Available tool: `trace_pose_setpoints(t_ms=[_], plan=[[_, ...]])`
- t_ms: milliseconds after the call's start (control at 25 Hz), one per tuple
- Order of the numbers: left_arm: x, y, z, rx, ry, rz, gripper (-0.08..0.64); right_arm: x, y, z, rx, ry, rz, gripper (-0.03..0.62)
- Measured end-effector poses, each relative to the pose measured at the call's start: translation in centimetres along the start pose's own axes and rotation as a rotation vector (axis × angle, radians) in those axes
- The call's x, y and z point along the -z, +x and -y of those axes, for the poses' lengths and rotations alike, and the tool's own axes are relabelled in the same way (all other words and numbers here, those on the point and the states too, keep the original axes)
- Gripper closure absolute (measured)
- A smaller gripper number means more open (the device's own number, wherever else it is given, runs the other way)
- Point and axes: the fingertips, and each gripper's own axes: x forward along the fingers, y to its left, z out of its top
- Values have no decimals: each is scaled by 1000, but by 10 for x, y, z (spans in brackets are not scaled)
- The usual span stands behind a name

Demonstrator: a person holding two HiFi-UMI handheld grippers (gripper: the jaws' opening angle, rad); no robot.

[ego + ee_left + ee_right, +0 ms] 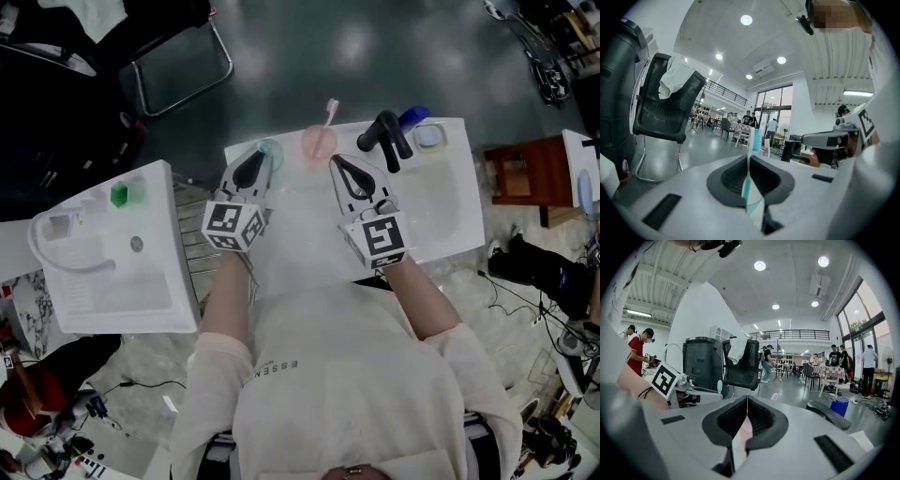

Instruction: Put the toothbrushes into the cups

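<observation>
Progress reads as 0 of 2 brushes let go. L to R: left gripper (251, 167) has its jaws pressed together on the teal toothbrush (756, 139), bristles sticking up past the tips. Teal cup (271, 150) sits just beyond those tips on the white sink top (450, 216); brush not visibly in it. Pink cup (319, 142) is beside it, approx between the 2 grippers. Right gripper (339, 167) jaws pinch sth pink, prob. the handle of the pink toothbrush (331, 111), whose head shows past the pink cup; can't tell if it's inside. Left to do: lower both, release
</observation>
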Motion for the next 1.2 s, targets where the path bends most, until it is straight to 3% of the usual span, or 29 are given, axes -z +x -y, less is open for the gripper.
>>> trace_pose_setpoints(t_ms=[280, 520, 720, 800, 880, 1000, 1200], plan=[[4, 3, -10, -32, -13, -26, 541, 4, 1, 2, -2, 2, -10, 575], [7, 2, -34, -132, -33, -71, 523, 2, 2, -4, -5, 4, 0, 575], [17, 1, -41, -157, -59, -101, 446, 1, 2, 3, 17, -4, 4, 575], [19, 1, -41, -168, -51, -107, 357, 0, 3, 4, 16, -6, 0, 575], [20, 0, -40, -178, -45, -110, 327, -1, 4, 3, 10, -6, 3, 575], [13, -5, -32, -173, -8, -110, 325, -5, 4, 1, 1, -11, 7, 575], [-13, -23, -7, -100, 58, -72, 328, -15, 0, -6, -41, -2, 34, 575]])
